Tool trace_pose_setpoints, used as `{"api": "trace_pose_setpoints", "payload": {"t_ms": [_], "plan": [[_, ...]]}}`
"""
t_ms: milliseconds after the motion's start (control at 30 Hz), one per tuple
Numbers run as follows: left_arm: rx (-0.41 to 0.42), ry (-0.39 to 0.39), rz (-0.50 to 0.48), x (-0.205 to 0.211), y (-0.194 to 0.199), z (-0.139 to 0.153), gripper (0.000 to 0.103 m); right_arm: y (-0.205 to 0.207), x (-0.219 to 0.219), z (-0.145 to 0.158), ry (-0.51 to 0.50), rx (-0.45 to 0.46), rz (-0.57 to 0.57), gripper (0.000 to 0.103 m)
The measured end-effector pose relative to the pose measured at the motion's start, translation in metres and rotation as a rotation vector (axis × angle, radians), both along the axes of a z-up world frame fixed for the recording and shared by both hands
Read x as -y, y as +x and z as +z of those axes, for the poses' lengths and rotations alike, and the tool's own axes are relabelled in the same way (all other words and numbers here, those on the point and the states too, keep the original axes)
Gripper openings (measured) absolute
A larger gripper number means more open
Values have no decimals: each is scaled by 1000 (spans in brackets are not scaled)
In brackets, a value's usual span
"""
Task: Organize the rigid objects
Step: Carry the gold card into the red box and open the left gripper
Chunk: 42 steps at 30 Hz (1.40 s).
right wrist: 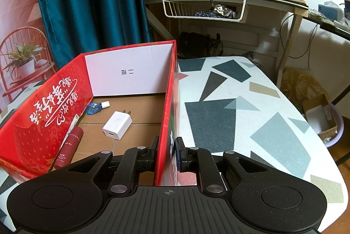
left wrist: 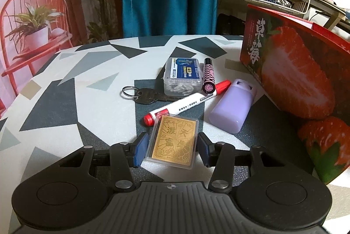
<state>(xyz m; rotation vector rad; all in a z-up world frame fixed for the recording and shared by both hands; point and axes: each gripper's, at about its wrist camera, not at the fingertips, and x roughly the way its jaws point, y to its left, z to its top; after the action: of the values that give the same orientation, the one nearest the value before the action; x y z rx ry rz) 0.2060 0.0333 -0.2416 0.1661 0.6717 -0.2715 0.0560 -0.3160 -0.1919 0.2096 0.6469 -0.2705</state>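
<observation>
Inventory, table w/ geometric-pattern cloth (left wrist: 65,103):

1. Left gripper (left wrist: 171,147): jaws part-open, straddling gold card in clear case (left wrist: 172,142). Blue pads sit just beside the case's long edges; can't tell if they press yet, small gaps seem to show. Case looks tilted, far end propped near marker.
2. Red-capped white marker (left wrist: 186,103): lies diagonally, touching or just under card's far end.
3. Lilac plastic case (left wrist: 231,106): right of marker, near box wall.
4. Clear floss-pick box, blue label (left wrist: 182,76); pink-patterned tube (left wrist: 207,75) leaning beside it; keys on ring (left wrist: 142,95) to its left.
5. Red strawberry box (right wrist: 168,103): right gripper (right wrist: 167,152) clamped narrow on its side wall, steadying it. Already inside: white charger (right wrist: 118,124), small blue bottle (right wrist: 96,107), dark red tube (right wrist: 70,146).

Step in hand, by my reading: pick up card. Advice: centre pads on long edges, close squarely so slick case doesn't pivot, lift clear of marker w/o nudging it, then over box wall. Keep right clamp firm so box won't slide.
</observation>
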Motion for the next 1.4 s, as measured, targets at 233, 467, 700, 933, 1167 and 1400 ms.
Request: {"api": "trace_pose_setpoints", "payload": {"t_ms": [233,467,700,933,1167,1400], "plan": [[10,-26,-39,3,-2,10,51,1,0,0,-2,-2,2,14],[53,-135,-67,13,3,45,51,2,-1,0,-3,-5,-2,14],[143,-165,-206,62,11,89,51,3,-1,-1,-4,-5,0,14],[216,-92,-354,131,21,105,51,2,0,0,-4,-3,0,14],[233,94,-467,185,28,89,51,2,0,-1,-7,-3,2,14],[197,149,-487,196,38,75,51,1,1,-1,2,6,4,16]]}}
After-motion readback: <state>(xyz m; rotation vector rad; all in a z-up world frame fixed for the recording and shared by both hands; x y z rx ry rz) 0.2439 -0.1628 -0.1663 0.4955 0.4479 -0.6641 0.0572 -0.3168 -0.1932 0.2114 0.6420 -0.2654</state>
